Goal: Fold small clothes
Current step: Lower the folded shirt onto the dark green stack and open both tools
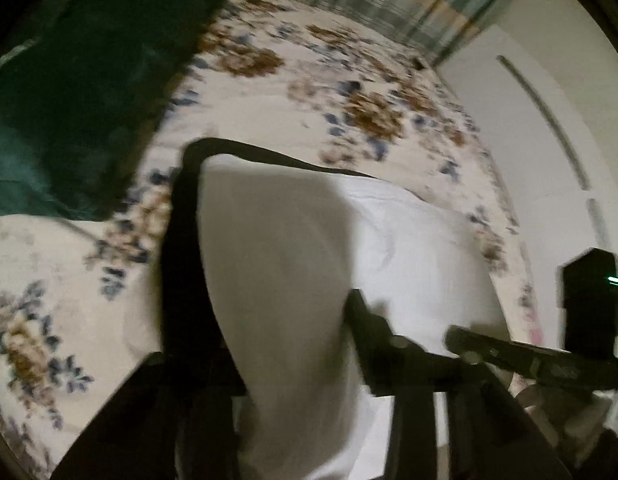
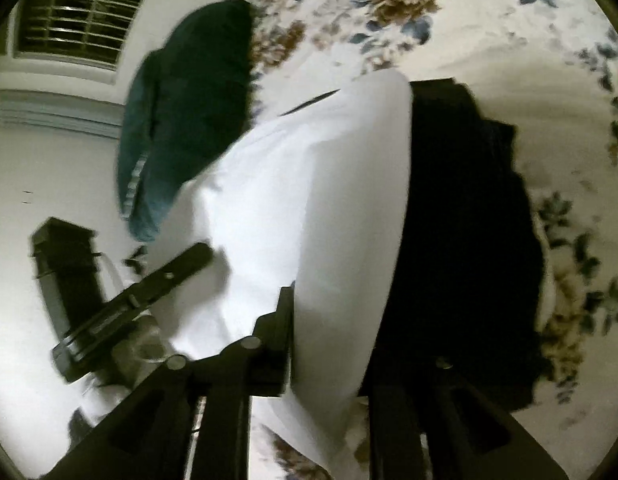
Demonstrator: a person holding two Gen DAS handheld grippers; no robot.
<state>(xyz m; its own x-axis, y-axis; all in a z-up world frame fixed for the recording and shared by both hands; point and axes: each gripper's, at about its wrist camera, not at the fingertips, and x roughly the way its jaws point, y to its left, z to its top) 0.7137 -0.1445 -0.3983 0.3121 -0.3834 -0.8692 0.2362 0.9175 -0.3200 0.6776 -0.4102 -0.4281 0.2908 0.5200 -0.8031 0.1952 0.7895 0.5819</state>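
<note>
Two grippers: the left gripper (image 1: 277,364) low in the left wrist view, the right gripper (image 2: 333,344) low in the right wrist view. One white garment (image 1: 293,264) at centre frame, with one black garment (image 1: 181,280) beside it. One dark green cloth (image 1: 81,80) at upper left. One floral sheet (image 1: 309,88) beneath them all. One window (image 2: 81,20) at upper left of the right wrist view.

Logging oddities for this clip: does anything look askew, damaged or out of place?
Nothing looks damaged or spilled. The white cloth is lifted between both grippers, over a black garment on the flowered bedsheet. A dark green garment lies bunched and unfolded beside them. Both views are motion-blurred.
</note>
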